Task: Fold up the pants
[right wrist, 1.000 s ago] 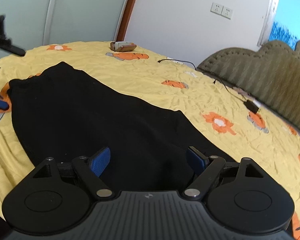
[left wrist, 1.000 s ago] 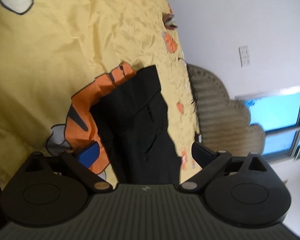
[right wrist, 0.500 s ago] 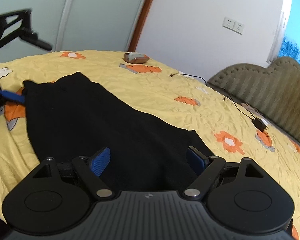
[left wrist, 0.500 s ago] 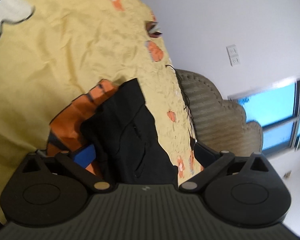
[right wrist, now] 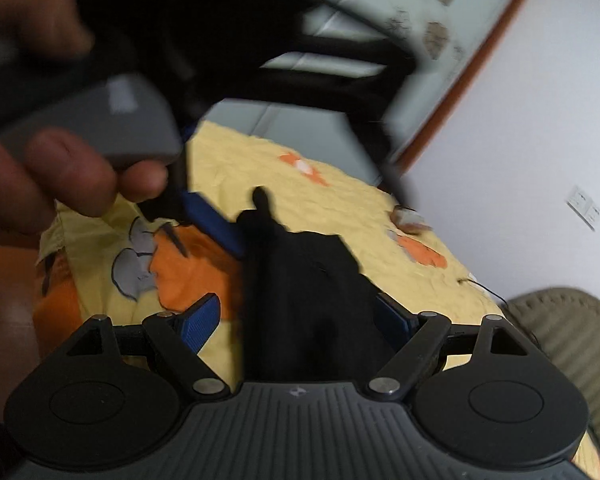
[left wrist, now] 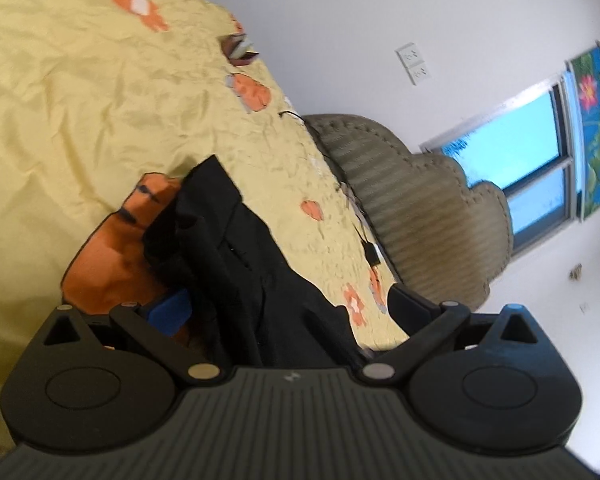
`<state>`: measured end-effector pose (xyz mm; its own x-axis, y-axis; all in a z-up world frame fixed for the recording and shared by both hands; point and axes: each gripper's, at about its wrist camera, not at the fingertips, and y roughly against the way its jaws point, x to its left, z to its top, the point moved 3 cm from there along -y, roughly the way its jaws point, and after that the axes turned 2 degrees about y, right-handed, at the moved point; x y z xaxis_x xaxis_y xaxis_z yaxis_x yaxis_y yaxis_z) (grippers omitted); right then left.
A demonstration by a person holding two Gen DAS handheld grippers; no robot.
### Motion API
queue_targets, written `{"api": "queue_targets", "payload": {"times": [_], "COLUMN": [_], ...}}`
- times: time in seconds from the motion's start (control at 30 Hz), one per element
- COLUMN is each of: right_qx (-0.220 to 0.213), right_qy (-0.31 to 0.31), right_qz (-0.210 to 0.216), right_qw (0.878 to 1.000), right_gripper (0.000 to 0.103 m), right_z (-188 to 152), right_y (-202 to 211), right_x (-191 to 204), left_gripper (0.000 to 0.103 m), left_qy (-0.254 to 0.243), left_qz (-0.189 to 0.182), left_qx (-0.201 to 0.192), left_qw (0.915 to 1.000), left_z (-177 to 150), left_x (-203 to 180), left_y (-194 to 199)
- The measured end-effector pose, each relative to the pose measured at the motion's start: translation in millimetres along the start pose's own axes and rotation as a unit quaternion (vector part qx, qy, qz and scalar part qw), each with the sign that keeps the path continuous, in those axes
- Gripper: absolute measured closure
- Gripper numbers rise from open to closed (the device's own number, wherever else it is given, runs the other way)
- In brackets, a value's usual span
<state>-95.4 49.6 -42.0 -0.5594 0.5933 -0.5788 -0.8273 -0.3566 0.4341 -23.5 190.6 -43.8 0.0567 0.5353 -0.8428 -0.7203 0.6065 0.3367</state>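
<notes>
Black pants (left wrist: 252, 272) lie on a yellow sheet with orange tiger prints (left wrist: 80, 100). In the left wrist view my left gripper (left wrist: 288, 308) stands open, its fingers wide apart around the bunched end of the pants, and no pad presses the cloth. In the right wrist view my right gripper (right wrist: 300, 316) is open too, low over the same end of the pants (right wrist: 308, 300). A blue finger (right wrist: 210, 216) of the left gripper touches a raised corner of the cloth. A person's hand (right wrist: 60, 168) holds that gripper, blurred, at the upper left.
An olive padded headboard (left wrist: 412, 208) runs along the bed's far side, also in the right wrist view (right wrist: 572, 320). A small brown box (left wrist: 240, 46) lies near the sheet's far edge. A black charger with its cable (left wrist: 372, 256) lies by the headboard. A window (left wrist: 512, 168) is behind.
The right gripper swept along the pants to their far end, close to the left gripper, and rolled. The left gripper rolled and rose a little; the cloth near its blue finger bunched up.
</notes>
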Motion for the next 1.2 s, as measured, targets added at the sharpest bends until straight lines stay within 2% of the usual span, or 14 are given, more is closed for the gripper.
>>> {"api": "queue_targets", "payload": {"times": [0.1,0.17,0.2,0.23,0.3,0.37,0.47,0.57,0.63,0.7,0.83,0.93,1.03,1.2], "right_qx": [0.001,0.023,0.035,0.047,0.046,0.034,0.026,0.026,0.017,0.007,0.006,0.004,0.005,0.011], "right_qy": [0.011,0.013,0.005,-0.009,-0.016,0.007,0.024,0.027,0.037,0.048,0.078,0.088,0.084,0.061], "right_qz": [-0.018,-0.024,-0.019,-0.006,-0.005,-0.024,-0.037,-0.047,-0.063,-0.086,-0.124,-0.133,-0.143,-0.16], "right_qw": [1.0,0.999,0.999,0.999,0.999,0.999,0.999,0.998,0.997,0.995,0.989,0.987,0.986,0.985], "right_gripper": [0.019,0.024,0.057,0.077,0.08,0.085,0.088,0.088,0.088,0.088,0.09,0.09,0.09,0.09], "right_z": [8,10,10,8,5,4,3,2,2,2,-3,-5,-7,-11], "right_y": [-15,-27,-31,-35,-33,-28,-20,-15,-7,-3,0,4,4,7], "right_x": [2,0,-2,-4,-3,4,10,12,13,15,19,21,17,3], "left_gripper": [0.001,0.001,0.001,0.001,0.001,0.001,0.001,0.0,0.0,0.0,0.0,0.0,0.0,0.0], "left_qy": [-0.021,-0.032,-0.038,-0.042,-0.047,-0.046,-0.032,-0.059,-0.059,-0.03,-0.036,-0.024,-0.035,0.005], "left_qz": [-0.001,-0.003,-0.006,-0.01,-0.003,0.01,0.034,0.054,0.036,0.027,0.072,0.043,0.054,0.037], "left_qx": [0.006,0.011,0.013,0.011,0.007,-0.004,0.004,0.036,0.075,0.098,0.105,0.128,0.142,0.164], "left_qw": [0.9998,0.9994,0.9992,0.999,0.9989,0.9989,0.9989,0.9962,0.9948,0.9944,0.9912,0.9905,0.9878,0.9857], "left_z": [0,0,1,3,10,19,36,52,59,63,66,63,59,60], "left_x": [-3,-5,-5,-5,-1,7,19,17,14,15,18,16,10,9], "left_y": [-1,0,1,4,10,16,17,10,3,-6,-23,-37,-50,-70]}}
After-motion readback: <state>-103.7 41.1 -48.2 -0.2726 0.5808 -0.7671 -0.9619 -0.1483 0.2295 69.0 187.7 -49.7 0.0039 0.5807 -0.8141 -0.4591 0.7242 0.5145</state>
